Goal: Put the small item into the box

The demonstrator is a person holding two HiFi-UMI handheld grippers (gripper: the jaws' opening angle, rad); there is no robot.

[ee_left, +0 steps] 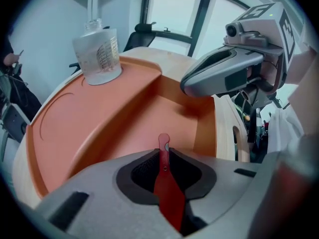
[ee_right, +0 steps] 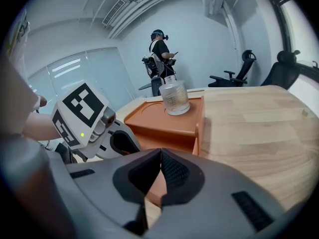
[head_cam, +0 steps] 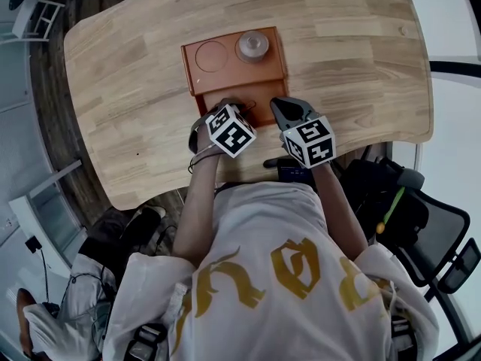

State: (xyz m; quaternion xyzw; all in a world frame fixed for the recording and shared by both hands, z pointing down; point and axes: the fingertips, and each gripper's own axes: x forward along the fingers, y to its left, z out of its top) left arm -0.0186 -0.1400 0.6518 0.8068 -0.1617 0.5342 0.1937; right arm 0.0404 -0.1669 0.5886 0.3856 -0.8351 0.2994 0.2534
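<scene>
one step left: small item held over the box, not yet let go

most of the job looks done, judging by how things lie. the left gripper has its jaws pressed together on the small item, a thin, flat red piece that stands upright between the pads with its rounded tip poking out past them. just beyond that tip, the left gripper view shows the lower compartment of the orange box, so the item sits over the near part of the box, or just inside it. whether the item touches the compartment floor cannot be told from these views; it is gripped, not lying loose.

the right gripper has its jaws closed against each other with nothing between them. in the head view it is just beside the box's near right corner, over the wooden table, and takes no part in the hold.

on the raised upper deck of the box a glass jar stands upright next to a round recess with nothing in it (neither is named in the task, and both are apart from the grippers).

what is left, as i read it: open the left jaws so the red piece drops into the lower compartment, then draw the gripper clear.
</scene>
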